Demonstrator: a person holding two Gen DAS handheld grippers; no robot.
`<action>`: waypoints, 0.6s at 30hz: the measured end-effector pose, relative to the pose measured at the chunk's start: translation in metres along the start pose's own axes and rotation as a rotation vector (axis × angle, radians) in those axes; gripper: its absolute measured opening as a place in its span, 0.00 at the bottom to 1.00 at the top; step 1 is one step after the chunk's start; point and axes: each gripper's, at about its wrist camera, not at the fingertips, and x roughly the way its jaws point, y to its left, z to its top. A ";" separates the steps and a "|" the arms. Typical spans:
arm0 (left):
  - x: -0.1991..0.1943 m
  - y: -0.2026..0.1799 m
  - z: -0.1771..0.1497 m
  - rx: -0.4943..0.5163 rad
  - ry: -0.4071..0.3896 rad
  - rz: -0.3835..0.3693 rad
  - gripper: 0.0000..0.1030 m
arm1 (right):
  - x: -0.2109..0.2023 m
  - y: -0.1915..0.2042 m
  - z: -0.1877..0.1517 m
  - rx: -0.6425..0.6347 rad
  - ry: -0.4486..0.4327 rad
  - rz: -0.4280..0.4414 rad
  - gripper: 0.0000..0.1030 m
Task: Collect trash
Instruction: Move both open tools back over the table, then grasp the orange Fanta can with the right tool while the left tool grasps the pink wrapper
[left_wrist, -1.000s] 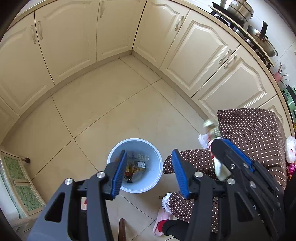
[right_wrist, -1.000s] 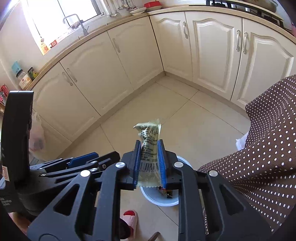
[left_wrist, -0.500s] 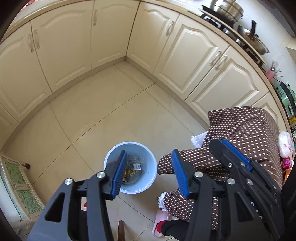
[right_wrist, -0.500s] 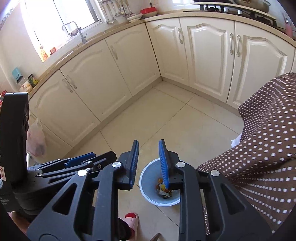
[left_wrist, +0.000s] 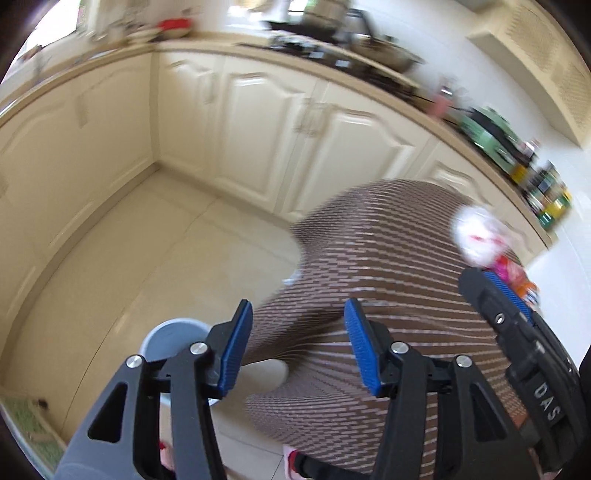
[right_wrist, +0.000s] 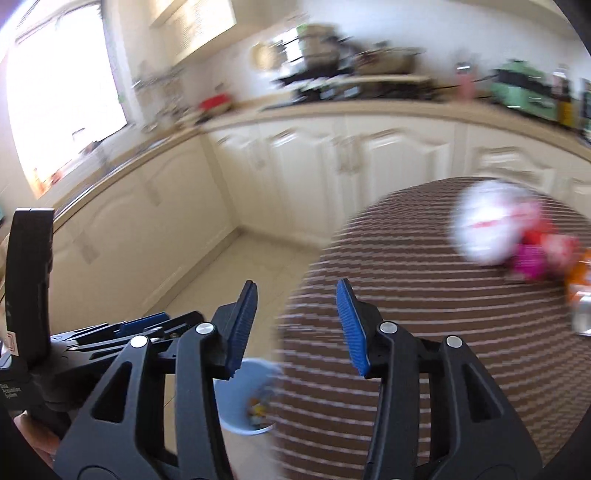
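My left gripper (left_wrist: 297, 332) hangs over the edge of the brown dotted tablecloth (left_wrist: 388, 258), its jaws opening with nothing between them. Below and to its left stands the pale blue bin (left_wrist: 166, 336). My right gripper (right_wrist: 295, 321) has its jaws opening too, also with nothing in them, and points at the same cloth (right_wrist: 406, 277). The bin (right_wrist: 243, 391) under it holds wrappers (right_wrist: 256, 410). A white crumpled bag (right_wrist: 484, 229), pink wrappers (right_wrist: 532, 258) and an orange wrapper (right_wrist: 580, 273) lie on the far right of the cloth. Both views are blurred.
Cream cabinets (left_wrist: 258, 122) run around the corner, and pots and bottles crowd the counter (right_wrist: 369, 88). A bright window (right_wrist: 62, 103) is at the left. A green mat (left_wrist: 22, 424) lies on the tiled floor (left_wrist: 147, 251) at lower left.
The green wrapper the right gripper held a second ago is gone from its jaws, which have widened. Both grippers have swung up and right, from the bin toward the table.
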 end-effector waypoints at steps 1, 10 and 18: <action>0.002 -0.018 0.000 0.024 0.001 -0.013 0.51 | -0.012 -0.020 0.000 0.024 -0.021 -0.041 0.48; 0.027 -0.157 -0.011 0.239 0.018 -0.113 0.52 | -0.093 -0.183 -0.017 0.325 -0.153 -0.277 0.52; 0.053 -0.224 -0.016 0.321 0.037 -0.125 0.52 | -0.096 -0.296 -0.050 0.618 -0.116 -0.250 0.52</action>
